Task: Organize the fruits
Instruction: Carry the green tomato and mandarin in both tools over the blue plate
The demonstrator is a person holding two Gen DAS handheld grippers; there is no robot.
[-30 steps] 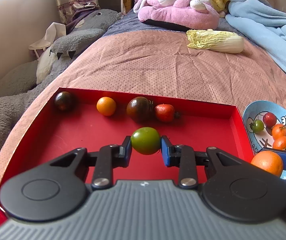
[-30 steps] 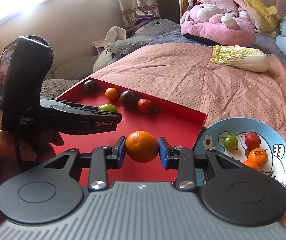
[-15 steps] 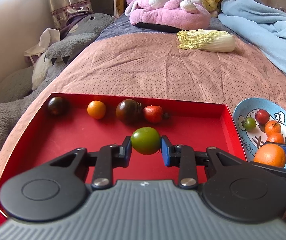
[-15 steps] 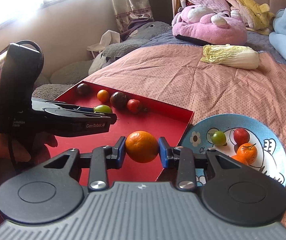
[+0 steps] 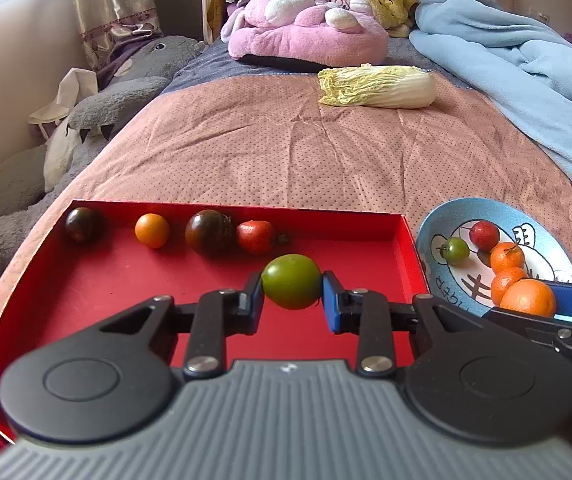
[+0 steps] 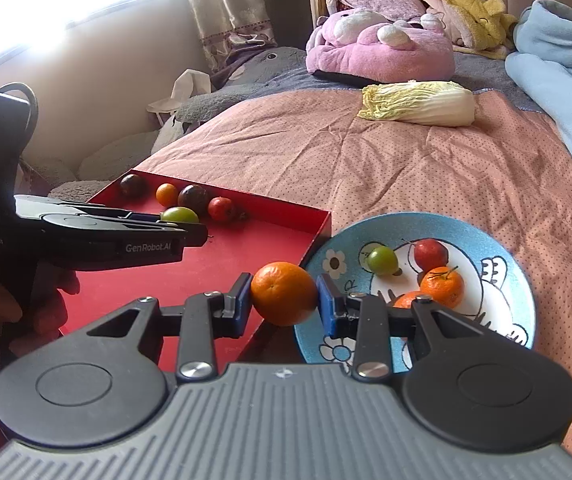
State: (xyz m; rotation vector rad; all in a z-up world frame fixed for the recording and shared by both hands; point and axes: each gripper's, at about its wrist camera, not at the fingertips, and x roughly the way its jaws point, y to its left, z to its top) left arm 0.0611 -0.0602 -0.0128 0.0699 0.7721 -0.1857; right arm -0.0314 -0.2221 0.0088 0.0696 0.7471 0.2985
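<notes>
A green tomato [image 5: 292,287] is clamped in the nearly closed jaws of the left gripper [image 5: 292,300] over the red tray [image 5: 125,280], seemingly bound for the row at its far wall; an orange [image 6: 283,299] is pinched likewise by the right gripper [image 6: 284,308] at the blue plate's [image 6: 498,240] edge

- The tray [image 5: 402,236] is plain red.
- The held tomato [image 5: 292,287] is green; the held orange [image 6: 283,293] is bright orange.
- The fingers [image 5: 330,307] carry blue pads on black arms.
- The plate [image 6: 438,226] is speckled blue, with a white cartoon drawing and daisies.
- The bed cover [image 5: 286,152] is dusty pink with small dark dots.
- The cabbage [image 5: 378,87] is pale yellow-green and white.
</notes>
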